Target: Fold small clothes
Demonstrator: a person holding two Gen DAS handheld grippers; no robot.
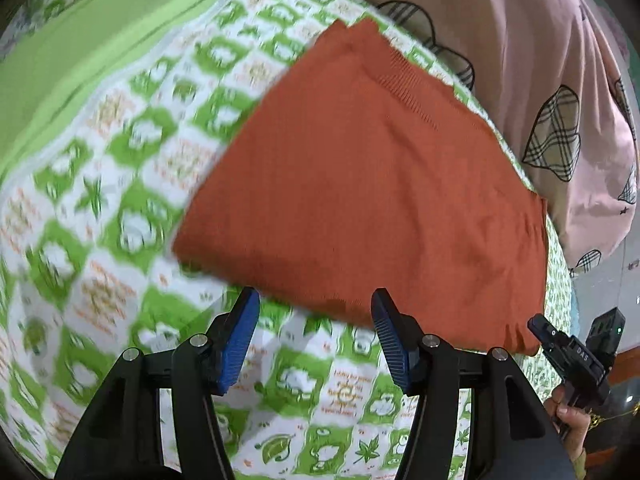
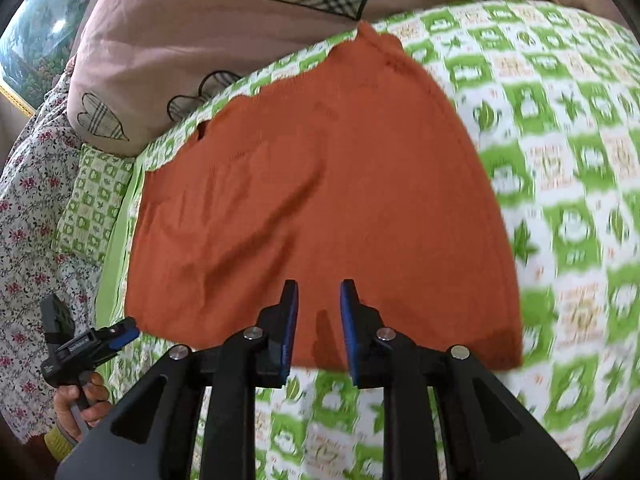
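Note:
An orange knit garment (image 1: 360,184) lies flat as a folded panel on the green-and-white patterned bedsheet (image 1: 120,168). In the left wrist view my left gripper (image 1: 316,300) hovers at the garment's near edge, its blue pads wide apart and nothing between them. The right wrist view shows the same garment (image 2: 320,184) spread ahead, with my right gripper (image 2: 319,288) over its near edge. The right gripper's pads stand a narrow gap apart and grip nothing. Each view catches the other gripper: the right one (image 1: 540,326) and the left one (image 2: 126,330), each held in a hand.
A pink duvet with plaid heart shapes (image 1: 540,80) is bunched along the far side of the garment (image 2: 180,40). A patterned pillow (image 2: 92,208) and floral fabric (image 2: 28,220) lie to the left in the right wrist view. The sheet (image 2: 560,160) extends to the right.

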